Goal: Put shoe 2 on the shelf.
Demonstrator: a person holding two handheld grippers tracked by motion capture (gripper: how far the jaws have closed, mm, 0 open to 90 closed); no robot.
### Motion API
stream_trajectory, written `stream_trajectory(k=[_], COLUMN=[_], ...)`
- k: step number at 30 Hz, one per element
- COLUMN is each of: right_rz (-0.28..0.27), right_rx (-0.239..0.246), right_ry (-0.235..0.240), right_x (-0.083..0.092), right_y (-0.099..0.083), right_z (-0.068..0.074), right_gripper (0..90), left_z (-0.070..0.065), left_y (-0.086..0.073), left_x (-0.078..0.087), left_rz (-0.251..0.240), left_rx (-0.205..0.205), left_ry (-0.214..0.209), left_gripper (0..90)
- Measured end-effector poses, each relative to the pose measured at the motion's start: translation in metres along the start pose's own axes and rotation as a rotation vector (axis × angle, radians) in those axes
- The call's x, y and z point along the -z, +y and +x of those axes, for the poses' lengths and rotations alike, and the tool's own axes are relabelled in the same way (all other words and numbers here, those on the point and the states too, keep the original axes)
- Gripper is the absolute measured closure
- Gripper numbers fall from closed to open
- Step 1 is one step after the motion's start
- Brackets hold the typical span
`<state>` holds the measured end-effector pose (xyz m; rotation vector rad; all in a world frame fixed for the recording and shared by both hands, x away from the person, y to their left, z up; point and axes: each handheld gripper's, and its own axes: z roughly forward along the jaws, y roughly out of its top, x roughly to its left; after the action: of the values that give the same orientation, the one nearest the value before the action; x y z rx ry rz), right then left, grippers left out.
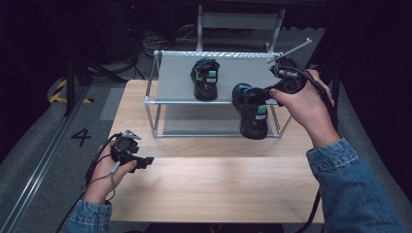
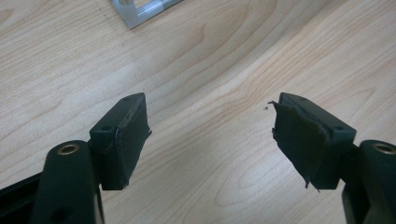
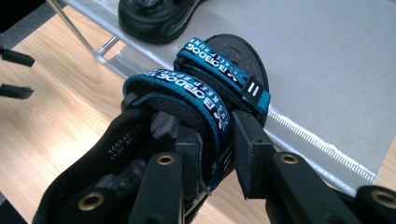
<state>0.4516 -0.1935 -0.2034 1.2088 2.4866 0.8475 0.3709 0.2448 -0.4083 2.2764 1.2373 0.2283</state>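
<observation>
A light wooden table [image 1: 209, 184] sits in the middle. Grey carpeted floor lies around it, with a black number 4 [image 1: 81, 137] at the left and yellow-black striped tape [image 1: 60, 92] farther left. Cables [image 1: 160, 41] tangle at the far side.

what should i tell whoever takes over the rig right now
Right tongs: shut on a shoe's blue strap, held in the air at the front right of the rack.
Left tongs: open, empty, low over the table at front left.
Other shoe: stands on the rack's top shelf.
Done: one shoe shelved. Left, probably: set the held shoe beside it.
</observation>
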Motion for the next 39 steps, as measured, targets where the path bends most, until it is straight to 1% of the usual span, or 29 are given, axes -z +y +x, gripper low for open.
stream_trajectory(k=[2,4,9,13,15,16,17,19,23,24,26,30,33,34,35,37,38,39], right_rz=[-0.001,-0.002,0.0,0.006,0.009,0.01,0.011,0.016,0.02,0.026,0.027,0.033,0.034,0.036,0.037,0.044,0.048,0.052], right_rx=[-0.006,-0.008,-0.018,-0.024,-0.024,-0.029,-0.03,-0.035,-0.041,-0.041,-0.042,-0.054,-0.057,-0.057,-0.057,-0.062,-0.067,-0.075], right_ry=[-0.002,-0.006,-0.01,-0.019,-0.024,-0.023,-0.024,-0.024,-0.027,-0.028,-0.032,-0.033,-0.035,-0.038,-0.042,-0.043,-0.042,-0.042], right_x=[-0.002,-0.004,-0.009,-0.015,-0.02,-0.021,-0.023,-0.027,-0.036,-0.04,-0.042,-0.053,-0.057,-0.059,-0.06,-0.063,-0.065,-0.067], right_y=[0.004,0.009,0.019,0.027,0.031,0.033,0.035,0.04,0.05,0.053,0.055,0.066,0.071,0.073,0.075,0.079,0.08,0.082], right_z=[-0.002,-0.005,-0.01,-0.014,-0.016,-0.016,-0.018,-0.019,-0.022,-0.022,-0.022,-0.024,-0.026,-0.026,-0.027,-0.028,-0.028,-0.028], right_gripper=[73.5,73.5,73.5,73.5,73.5,73.5,73.5,73.4,73.5,73.5,73.5,73.5,73.5,73.4,73.4,73.4,73.4,73.4], left_z=[0.002,0.003,0.004,0.006,0.006,0.006,0.006,0.006,0.005,0.005,0.004,0.003,0.003,0.005,0.004,0.006,0.005,0.006], left_y=[-0.003,-0.005,-0.011,-0.014,-0.015,-0.016,-0.016,-0.019,-0.023,-0.023,-0.025,-0.028,-0.03,-0.031,-0.032,-0.033,-0.034,-0.035], left_x=[0.001,0.003,0.006,0.009,0.011,0.012,0.012,0.013,0.013,0.013,0.013,0.014,0.014,0.014,0.014,0.015,0.015,0.015], left_rz=[-0.003,-0.005,-0.003,-0.037,-0.05,-0.055,-0.061,-0.06,-0.061,-0.061,-0.054,-0.056,-0.055,-0.051,-0.05,-0.049,-0.052,-0.053], left_rx=[0.003,0.013,0.015,0.028,0.028,0.03,0.024,0.021,0.027,0.027,0.026,0.023,0.031,0.018,0.03,0.026,0.036,0.038], left_ry=[0.01,0.011,0.016,0.032,0.031,0.023,0.024,0.019,0.031,0.031,0.031,0.033,0.031,0.036,0.033,0.037,0.037,0.038], left_gripper=[27.1,27.1,27.1,27.5,27.6,27.6,27.5,27.6,27.7,27.7,27.7,27.7,27.7,27.6,27.6,27.6,27.6,27.6])
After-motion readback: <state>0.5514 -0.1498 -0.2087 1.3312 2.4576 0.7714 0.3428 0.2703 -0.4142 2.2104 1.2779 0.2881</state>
